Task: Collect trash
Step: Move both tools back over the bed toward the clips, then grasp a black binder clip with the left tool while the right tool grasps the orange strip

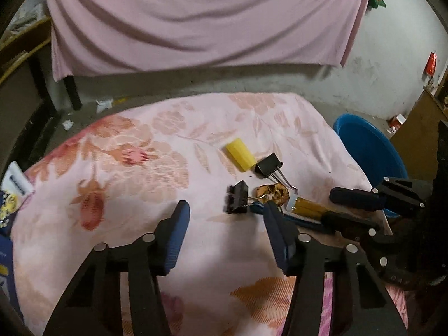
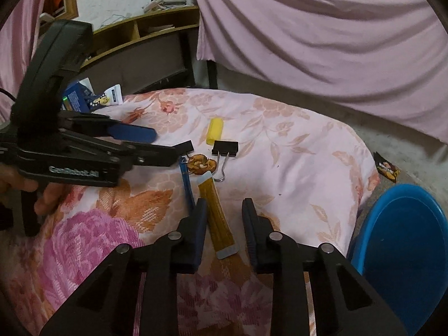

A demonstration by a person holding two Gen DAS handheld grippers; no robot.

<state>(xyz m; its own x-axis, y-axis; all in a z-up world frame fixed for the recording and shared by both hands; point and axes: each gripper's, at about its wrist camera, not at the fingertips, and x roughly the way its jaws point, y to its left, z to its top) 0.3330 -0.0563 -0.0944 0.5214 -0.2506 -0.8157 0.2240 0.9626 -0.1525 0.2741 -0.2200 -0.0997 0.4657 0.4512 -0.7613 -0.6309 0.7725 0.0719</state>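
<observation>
Left wrist view: the left gripper point(image 1: 226, 218), fingers apart and empty, hovers beside the light, crumbly brown scrap point(image 1: 275, 193); right wrist view: the right gripper point(image 2: 224, 212), fingers apart, straddles the thin, stiff yellow strip point(image 2: 217, 218) below that scrap.

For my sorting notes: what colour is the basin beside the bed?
The basin is blue, plain, with no pattern. It shows best in the right wrist view, at the lower right.
</observation>
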